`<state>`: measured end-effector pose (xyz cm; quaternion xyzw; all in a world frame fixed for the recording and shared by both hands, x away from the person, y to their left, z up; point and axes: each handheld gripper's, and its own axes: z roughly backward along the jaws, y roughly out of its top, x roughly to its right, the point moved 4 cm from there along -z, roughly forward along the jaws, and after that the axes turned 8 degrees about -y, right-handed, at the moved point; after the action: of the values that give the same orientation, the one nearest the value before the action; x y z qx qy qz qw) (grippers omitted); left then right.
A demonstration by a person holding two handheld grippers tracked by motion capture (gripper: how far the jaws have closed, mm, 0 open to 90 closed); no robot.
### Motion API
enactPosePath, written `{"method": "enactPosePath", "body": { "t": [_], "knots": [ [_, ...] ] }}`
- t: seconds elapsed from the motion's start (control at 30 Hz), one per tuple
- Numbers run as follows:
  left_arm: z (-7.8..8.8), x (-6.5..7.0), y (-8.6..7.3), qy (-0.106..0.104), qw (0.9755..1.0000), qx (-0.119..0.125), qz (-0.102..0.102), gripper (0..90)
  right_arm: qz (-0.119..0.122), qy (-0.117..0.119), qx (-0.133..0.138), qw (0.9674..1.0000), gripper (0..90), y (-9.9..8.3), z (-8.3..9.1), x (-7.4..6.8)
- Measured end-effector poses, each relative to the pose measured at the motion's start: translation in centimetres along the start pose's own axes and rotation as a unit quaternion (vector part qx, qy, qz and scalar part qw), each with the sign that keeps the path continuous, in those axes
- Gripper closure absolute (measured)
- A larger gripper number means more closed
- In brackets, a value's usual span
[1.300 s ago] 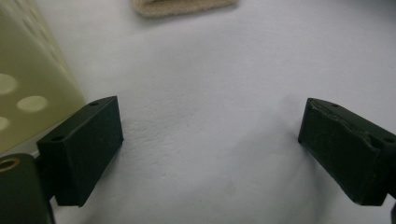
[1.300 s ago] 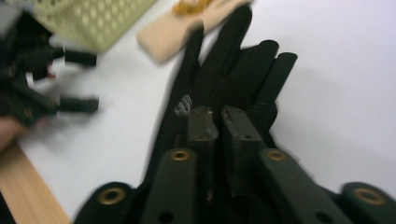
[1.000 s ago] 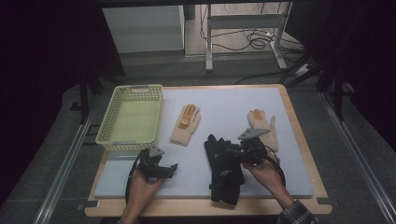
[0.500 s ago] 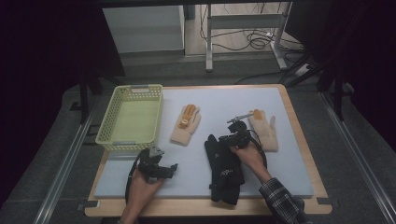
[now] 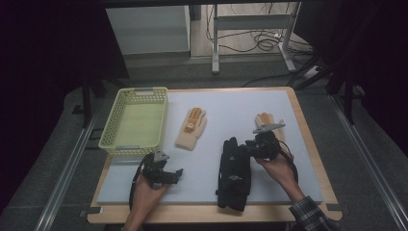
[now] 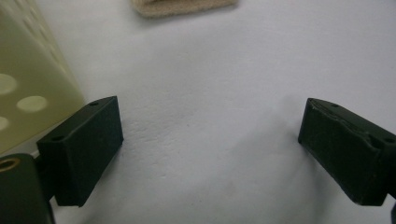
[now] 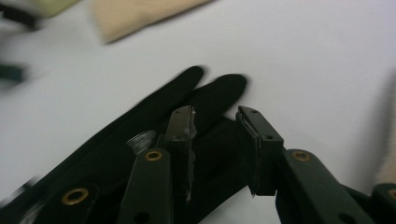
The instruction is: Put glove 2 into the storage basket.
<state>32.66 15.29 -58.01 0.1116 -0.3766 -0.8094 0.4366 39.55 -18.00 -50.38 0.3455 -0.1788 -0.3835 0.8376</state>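
Lying flat near the table's front edge, black glove [image 5: 235, 171]: long axis 6 to 12 o'clock, fingertips at 12, cuff at 6; in the right gripper view its cuff end is cut off and blurred. Right gripper [image 5: 254, 147]: touching the glove's finger end from 3 o'clock, jaws parted after just opening, a fold of black fabric between them; whether the pads press it is hard to make out. Left gripper [image 5: 174, 174]: at 9 o'clock, well apart, jaws wide over bare table [image 5: 226, 108]. Tan gloves [image 5: 191, 127] at 11 and 1; yellow basket [image 5: 135, 120] at 10.
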Motion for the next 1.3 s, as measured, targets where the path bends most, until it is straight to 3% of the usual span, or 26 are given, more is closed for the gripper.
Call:
{"method": "enactPosePath", "body": {
  "t": [0.13,0.2,0.27,0.37,0.4,0.47,0.6,0.8,1.0,1.13,1.23,1.3],
  "knots": [
    [0.0,0.0,0.0,0.0,1.0,0.001,0.001,6.7,0.034,0.044,0.004,0.9985,53.2,-1.0,1.0,-2.0],
    [0.0,0.0,0.0,0.0,1.0,0.0,0.0,6.7,0.05,0.047,0.0,0.9977,47.0,-1.5,0.6,-2.7],
    [0.0,0.0,0.0,0.001,1.0,0.0,0.0,6.7,0.059,0.036,-0.014,0.9975,47.0,-2.1,-0.4,-2.9],
    [0.0,0.0,0.0,0.001,1.0,0.0,0.0,6.7,0.041,0.05,-0.03,0.9975,67.5,-3.1,-2.1,-3.1],
    [0.0,0.0,0.0,0.001,1.0,0.0,0.0,6.7,0.037,0.042,-0.023,0.9982,78.2,-3.1,-2.1,-3.0],
    [0.0,0.0,0.0,0.0,1.0,0.0,0.0,6.7,0.035,0.034,-0.02,0.9986,87.3,-3.0,-1.9,-2.8],
    [0.0,0.0,0.0,0.0,1.0,0.0,0.0,6.7,0.034,0.022,-0.019,0.999,88.3,-2.6,-0.9,-3.1],
    [0.0,0.0,0.0,0.001,1.0,0.002,0.001,6.7,0.009,0.041,0.002,0.9991,88.3,-1.4,1.7,-3.9],
    [0.0,0.0,0.0,0.0,1.0,0.0,0.0,6.7,-0.028,0.066,0.018,0.9973,88.3,-0.9,3.8,-5.4],
    [0.0,0.0,0.0,0.0,1.0,0.0,0.0,6.7,-0.052,0.083,0.019,0.995,88.3,-1.2,3.7,-6.5],
    [0.0,0.0,0.0,0.0,1.0,0.0,0.0,6.7,-0.044,0.056,0.011,0.9974,88.2,-1.9,3.0,-6.9],
    [0.0,0.0,0.0,0.0,1.0,0.0,0.0,6.7,-0.06,0.061,0.004,0.9964,88.0,-2.5,2.4,-6.6]
  ]
}}
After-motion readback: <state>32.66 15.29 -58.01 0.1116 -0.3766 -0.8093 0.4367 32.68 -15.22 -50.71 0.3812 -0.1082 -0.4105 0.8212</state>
